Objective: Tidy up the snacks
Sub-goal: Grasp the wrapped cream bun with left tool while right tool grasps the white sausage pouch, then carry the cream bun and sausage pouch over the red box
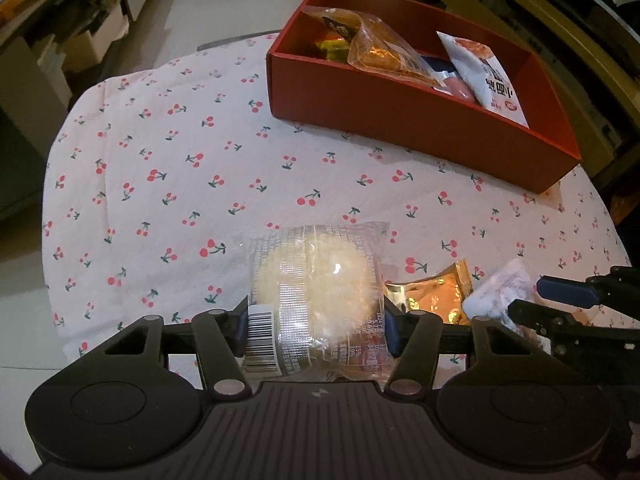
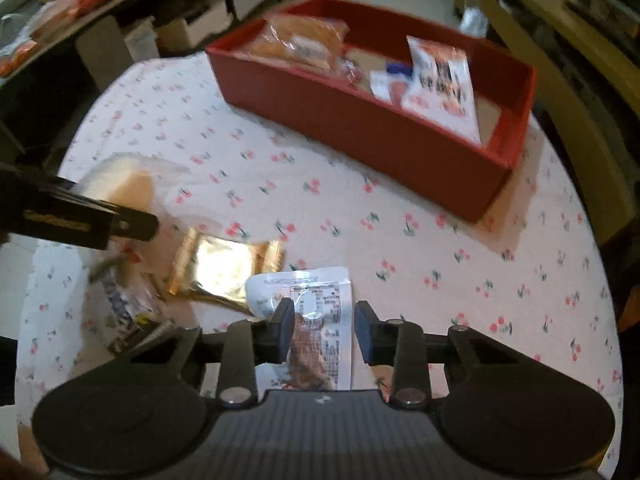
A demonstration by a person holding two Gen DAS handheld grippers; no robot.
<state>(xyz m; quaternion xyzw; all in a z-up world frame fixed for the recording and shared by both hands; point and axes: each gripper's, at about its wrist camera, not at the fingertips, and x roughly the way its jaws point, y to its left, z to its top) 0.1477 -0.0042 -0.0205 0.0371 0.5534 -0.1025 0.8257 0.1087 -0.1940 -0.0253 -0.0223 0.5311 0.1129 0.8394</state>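
Left gripper (image 1: 316,330) clamped on a clear-wrapped pale round bun (image 1: 316,280), pads pressed against the wrapper's two sides near its barcode end, pack pointing forward over the cherry-print tablecloth (image 1: 160,160); whether lifted clear of the cloth or resting on it, impossible to tell. Probably gripped across the middle so the soft bun rides level toward the red divided box (image 1: 400,120) at the far side of the table. Right gripper (image 2: 322,330) parted about halfway, straddling a white printed sachet (image 2: 316,300) lying flat on the cloth: left pad touching or nearly touching the sachet's edge, right pad still apart, so nothing gripped yet. Approach lengthwise, likely to pinch the thin pack by its sides. Just left of the sachet, a gold foil packet (image 2: 220,268), not yet picked. Inside the box, an orange-tinted clear bag (image 1: 376,48) lying over the divider, a white pouch (image 1: 488,76) leaning upright in the right compartment, small items beneath. Sorting judged partly done, three loose snacks seen outside.
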